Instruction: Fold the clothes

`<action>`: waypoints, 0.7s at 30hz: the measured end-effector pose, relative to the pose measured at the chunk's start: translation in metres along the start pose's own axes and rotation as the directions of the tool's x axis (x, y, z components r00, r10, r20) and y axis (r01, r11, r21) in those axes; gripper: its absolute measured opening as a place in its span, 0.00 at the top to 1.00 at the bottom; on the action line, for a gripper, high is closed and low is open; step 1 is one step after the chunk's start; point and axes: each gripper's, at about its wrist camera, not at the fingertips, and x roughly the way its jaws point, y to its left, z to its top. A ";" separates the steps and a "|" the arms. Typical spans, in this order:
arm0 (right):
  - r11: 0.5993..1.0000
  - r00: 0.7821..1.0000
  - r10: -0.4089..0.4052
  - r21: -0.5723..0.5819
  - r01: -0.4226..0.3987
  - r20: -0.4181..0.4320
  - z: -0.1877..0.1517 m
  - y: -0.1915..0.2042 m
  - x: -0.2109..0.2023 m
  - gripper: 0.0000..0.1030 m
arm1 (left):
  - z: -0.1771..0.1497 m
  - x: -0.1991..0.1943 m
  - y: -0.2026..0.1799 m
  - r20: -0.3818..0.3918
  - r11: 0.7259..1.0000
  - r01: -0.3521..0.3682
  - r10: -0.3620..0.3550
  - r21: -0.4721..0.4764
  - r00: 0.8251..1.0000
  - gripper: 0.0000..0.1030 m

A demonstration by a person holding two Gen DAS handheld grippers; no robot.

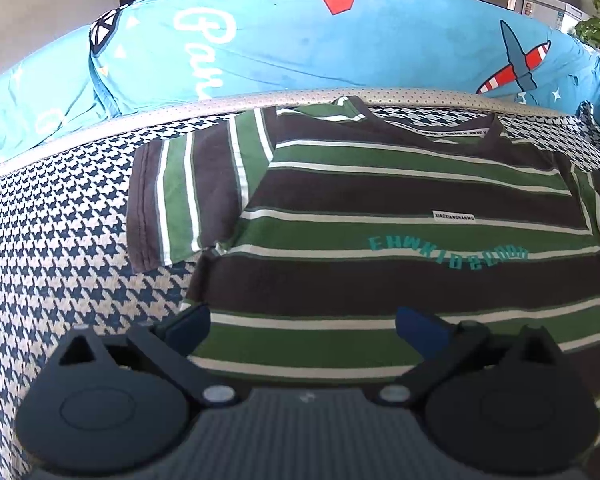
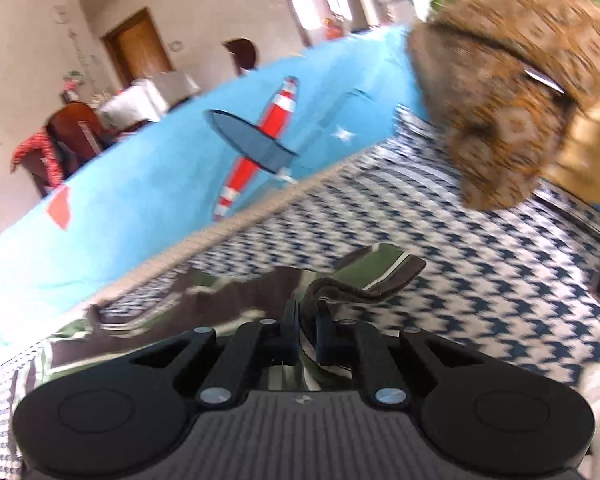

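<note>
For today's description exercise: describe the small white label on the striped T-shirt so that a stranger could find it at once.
Start at the houndstooth cover, where the striped T-shirt lies flat. On its chest, find the teal lettering. Just above it, on a white stripe, sits the small white label: the only rectangular patch, with tiny dark print.

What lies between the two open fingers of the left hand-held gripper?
In the left wrist view, the lower part of the striped T-shirt lies between the fingers of the left hand-held gripper, flat on the houndstooth cover; the gripper grasps nothing.
</note>
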 end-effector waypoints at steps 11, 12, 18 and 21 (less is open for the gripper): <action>0.942 0.965 0.250 -0.209 -0.262 -0.084 -0.030 0.086 0.009 0.90 | -0.001 -0.002 0.015 0.001 1.000 -0.010 0.011 -0.026 1.000 0.00; 0.936 0.958 0.270 -0.206 -0.285 -0.097 -0.030 0.088 0.009 0.90 | -0.001 -0.002 0.017 0.001 1.000 -0.011 0.011 -0.029 1.000 0.00; 0.945 0.953 0.297 -0.127 -0.303 -0.061 -0.022 0.074 0.007 0.89 | 0.000 -0.003 0.022 0.005 0.999 -0.015 0.015 -0.044 1.000 0.00; 0.962 0.965 0.253 -0.089 -0.259 -0.075 -0.021 0.065 0.013 0.88 | 0.001 -0.002 0.026 0.004 0.998 -0.019 0.019 -0.057 1.000 0.00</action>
